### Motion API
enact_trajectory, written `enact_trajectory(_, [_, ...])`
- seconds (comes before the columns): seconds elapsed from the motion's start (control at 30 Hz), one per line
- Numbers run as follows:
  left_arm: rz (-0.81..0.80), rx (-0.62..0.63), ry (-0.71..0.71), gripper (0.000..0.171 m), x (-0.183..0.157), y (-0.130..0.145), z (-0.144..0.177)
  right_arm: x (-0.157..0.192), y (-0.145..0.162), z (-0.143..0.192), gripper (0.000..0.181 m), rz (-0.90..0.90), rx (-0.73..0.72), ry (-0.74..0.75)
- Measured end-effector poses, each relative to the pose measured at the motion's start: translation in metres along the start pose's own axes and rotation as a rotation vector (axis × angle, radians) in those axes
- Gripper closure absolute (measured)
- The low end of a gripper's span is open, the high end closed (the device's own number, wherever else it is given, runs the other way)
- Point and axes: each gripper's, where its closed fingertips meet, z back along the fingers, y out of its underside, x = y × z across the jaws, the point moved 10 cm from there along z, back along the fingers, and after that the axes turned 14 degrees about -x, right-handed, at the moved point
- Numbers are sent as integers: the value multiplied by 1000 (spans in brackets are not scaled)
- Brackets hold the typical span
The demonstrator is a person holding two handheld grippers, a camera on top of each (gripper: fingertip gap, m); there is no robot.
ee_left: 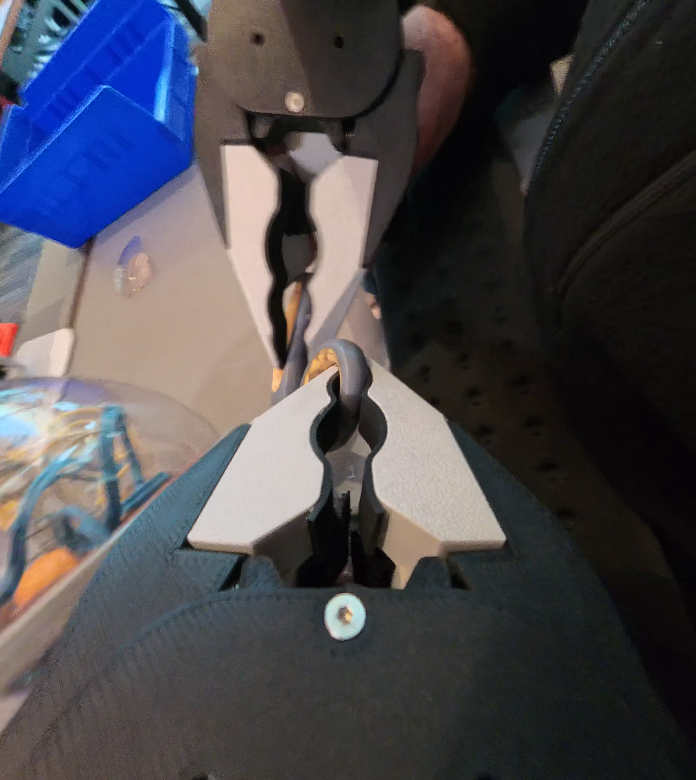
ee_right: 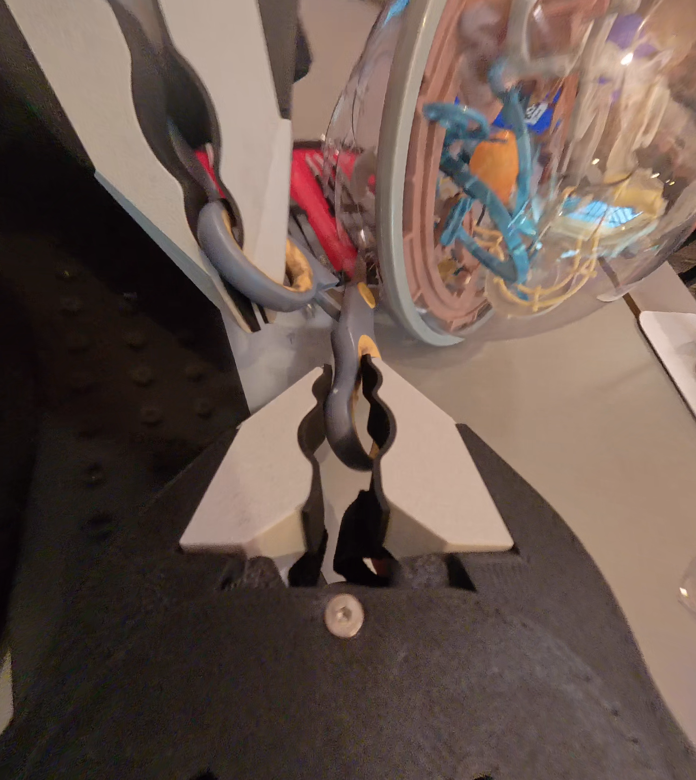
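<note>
A scissors-like tool with grey handle loops lined in yellow is held between both grippers, just above the grey table [ee_right: 506, 422]. My left gripper [ee_left: 348, 371] is shut on one grey loop [ee_left: 350, 405]. My right gripper [ee_right: 350, 363] is shut on the other loop [ee_right: 340, 405]. In the left wrist view the right gripper [ee_left: 291, 358] points toward me, tip to tip. In the right wrist view the left gripper [ee_right: 253, 291] comes in from the upper left with its loop [ee_right: 228, 257]. The tool's blades are hidden.
A clear plastic sphere with a maze inside [ee_right: 506, 169] rests on the table beside the grippers; it also shows in the left wrist view [ee_left: 42, 464]. A blue bin [ee_left: 84, 139] stands at the back. There is also a red case [ee_right: 321, 202], a white tray [ee_right: 675, 358] and a dark perforated surface [ee_left: 506, 380]. The tips of one gripper are about 4 cm away from the tips of the other.
</note>
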Motion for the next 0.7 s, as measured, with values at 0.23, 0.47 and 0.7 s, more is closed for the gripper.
enact_trajectory(0.23, [-12, -26, -44, 171, -17, 7, -25, 8, -28, -9, 181, 10, -150, -50])
enact_trajectory(0.47, [-62, -37, -63, 171, -10, 5, -18, -26, -19, 31, 181, -67, -210, 11])
enact_trajectory(0.7, [2, -140, -158, 171, 8, -1, -4, -55, 0, 68, 129, -209, -290, 42])
